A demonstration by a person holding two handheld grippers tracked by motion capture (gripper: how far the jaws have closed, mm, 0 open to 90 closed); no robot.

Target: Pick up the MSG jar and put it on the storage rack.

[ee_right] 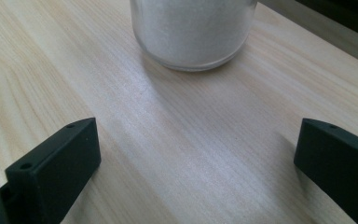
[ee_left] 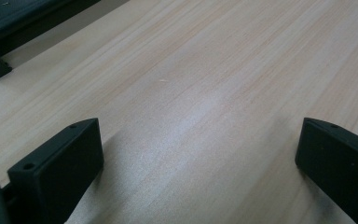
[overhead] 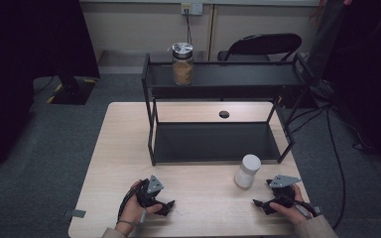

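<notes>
Left gripper (overhead: 166, 206) rests low over the table (overhead: 198, 198) near its front edge, jaws wide apart with bare wood between them. Right gripper (overhead: 262, 204) sits at the front right, jaws likewise spread and empty, aimed at the white jar (overhead: 247, 171), which stands upright on the table just ahead of it and in front of the black rack (overhead: 218, 144). A brown jar (overhead: 182, 63) stands on the rack's top shelf, left of centre.

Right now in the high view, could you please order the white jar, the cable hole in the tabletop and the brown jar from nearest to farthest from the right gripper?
1. White jar, on the table just left of the right gripper.
2. Cable hole, behind the rack's lower shelf.
3. Brown jar, on the rack's top shelf, far left.
</notes>
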